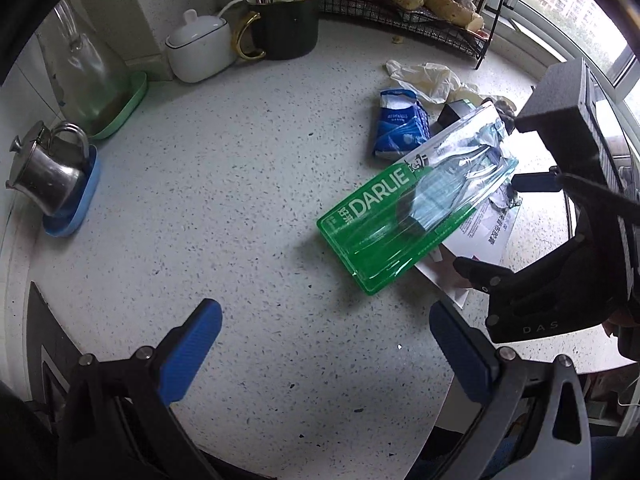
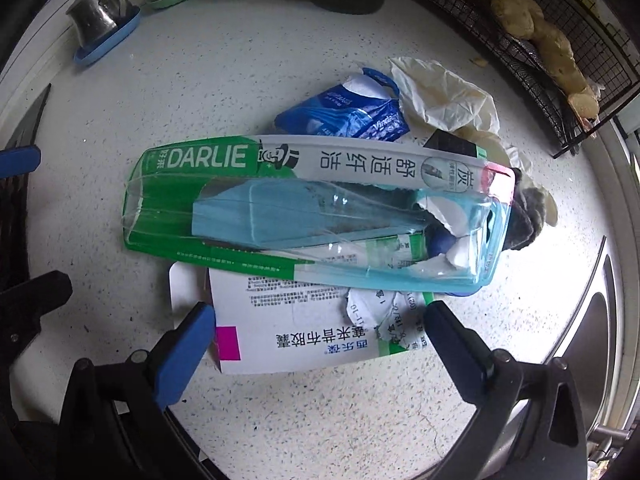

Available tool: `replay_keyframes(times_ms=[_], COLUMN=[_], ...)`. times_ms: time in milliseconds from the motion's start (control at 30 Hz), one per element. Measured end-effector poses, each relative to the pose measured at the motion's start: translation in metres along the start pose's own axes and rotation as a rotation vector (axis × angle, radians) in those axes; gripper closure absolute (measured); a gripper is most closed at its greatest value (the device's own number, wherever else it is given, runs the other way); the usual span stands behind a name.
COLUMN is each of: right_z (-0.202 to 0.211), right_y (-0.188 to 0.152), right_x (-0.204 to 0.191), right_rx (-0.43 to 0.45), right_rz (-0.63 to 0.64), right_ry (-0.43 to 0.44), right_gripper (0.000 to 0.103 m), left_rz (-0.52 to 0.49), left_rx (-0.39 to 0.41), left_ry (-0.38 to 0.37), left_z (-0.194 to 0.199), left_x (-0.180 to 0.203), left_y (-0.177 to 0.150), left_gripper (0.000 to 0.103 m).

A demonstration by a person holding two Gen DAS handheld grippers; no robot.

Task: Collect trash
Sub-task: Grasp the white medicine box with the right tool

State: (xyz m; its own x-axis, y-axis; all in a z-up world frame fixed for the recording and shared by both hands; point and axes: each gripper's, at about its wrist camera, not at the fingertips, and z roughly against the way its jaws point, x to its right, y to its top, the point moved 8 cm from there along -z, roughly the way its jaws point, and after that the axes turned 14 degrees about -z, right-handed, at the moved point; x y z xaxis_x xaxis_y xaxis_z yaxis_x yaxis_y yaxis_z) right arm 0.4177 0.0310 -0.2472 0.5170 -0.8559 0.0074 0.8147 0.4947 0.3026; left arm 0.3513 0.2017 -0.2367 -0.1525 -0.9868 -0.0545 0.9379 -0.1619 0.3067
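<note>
A pile of trash lies on the speckled white counter. On top is a green and clear Darlie toothbrush pack. Under it lies a white medicine box. Behind are a blue tissue wrapper, a crumpled white plastic glove and a small black box. My left gripper is open, near the pack's front left. My right gripper is open over the medicine box; its body shows in the left wrist view.
At the back stand a white lidded jar, a black utensil mug and a wire rack with potatoes. At the left are a steel pot on a blue dish and a glass jug on a green tray. A sink lies right.
</note>
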Motion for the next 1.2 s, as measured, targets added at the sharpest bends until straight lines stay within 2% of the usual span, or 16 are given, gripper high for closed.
replay_keyframes(times_ms=[167, 200, 300, 467, 600, 833, 1200], right_z=[-0.007, -0.006, 0.003, 0.017, 0.027, 0.056, 0.099], right_y=[-0.008, -0.010, -0.016, -0.033, -0.040, -0.044, -0.050], right_x=[-0.008, -0.010, -0.013, -0.011, -0.010, -0.002, 0.048], right_rx=[0.043, 0.044, 0.063, 0.118, 0.142, 0.237, 0.281], right_rz=[0.090, 0.080, 0.059, 0.086, 0.068, 0.011, -0.196], right_ry=[-0.118, -0.109, -0.097, -0.130, -0.153, -0.120, -0.005], right_gripper=[0.000, 0.001, 0.010, 0.052, 0.060, 0.082, 0.097], left_rz=[-0.008, -0.011, -0.017, -0.018, -0.028, -0.059, -0.149], left_rx=[-0.010, -0.010, -0.008, -0.002, 0.005, 0.025, 0.062], left_ry=[0.003, 0.005, 0.010, 0.007, 0.005, -0.013, -0.057], left_z=[-0.003, -0.002, -0.001, 0.001, 0.005, 0.012, 0.028], left_x=[0.001, 0.001, 0.002, 0.004, 0.006, 0.016, 0.036], left_y=[0.000, 0.000, 0.000, -0.002, -0.002, 0.003, 0.037], left_gripper=[0.000, 0.000, 0.000, 0.000, 0.000, 0.000, 0.000])
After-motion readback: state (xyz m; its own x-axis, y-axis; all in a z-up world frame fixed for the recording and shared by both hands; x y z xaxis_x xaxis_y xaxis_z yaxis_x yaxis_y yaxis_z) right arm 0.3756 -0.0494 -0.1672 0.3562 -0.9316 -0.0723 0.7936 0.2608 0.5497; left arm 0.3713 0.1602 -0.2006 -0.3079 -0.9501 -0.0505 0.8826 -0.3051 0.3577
